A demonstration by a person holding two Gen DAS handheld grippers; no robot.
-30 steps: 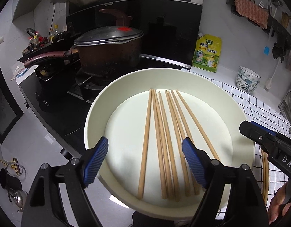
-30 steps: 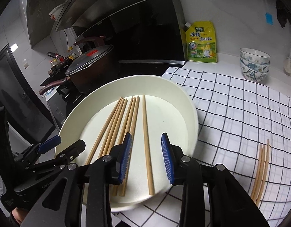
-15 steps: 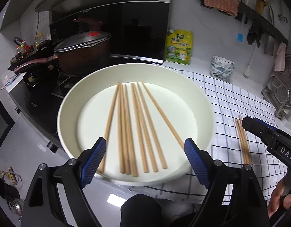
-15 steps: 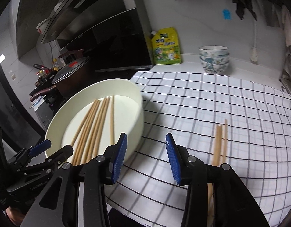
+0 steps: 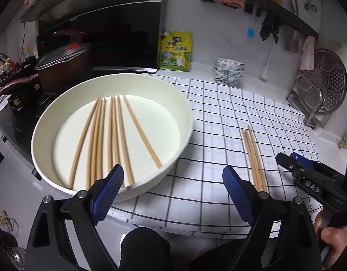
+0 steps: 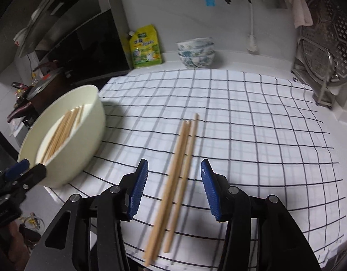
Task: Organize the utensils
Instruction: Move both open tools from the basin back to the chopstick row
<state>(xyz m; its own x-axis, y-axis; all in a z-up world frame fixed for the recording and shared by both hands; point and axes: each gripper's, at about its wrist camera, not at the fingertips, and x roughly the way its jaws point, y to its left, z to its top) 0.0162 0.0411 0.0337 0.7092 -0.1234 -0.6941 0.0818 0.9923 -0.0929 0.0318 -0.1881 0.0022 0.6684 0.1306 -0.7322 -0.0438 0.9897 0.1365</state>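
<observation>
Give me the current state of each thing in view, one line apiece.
Left gripper: jaws wide open, just been opening, nothing between them.
Right gripper: jaws open, just been opening, hanging over the loose chopsticks.
Loose chopsticks: flat on the checked cloth, ungripped.
White basin: upright, with chopsticks in the basin lying flat.
Pot: lid on.
Patterned bowls: stacked.

Right gripper (image 6: 174, 187) jaws just been opening, loose chopsticks (image 6: 177, 174) lying between them, untouched. Checked cloth (image 6: 252, 135) ahead and right is free. White basin (image 6: 83, 140) blocks left; stacked bowls (image 6: 195, 52) far ahead.
</observation>
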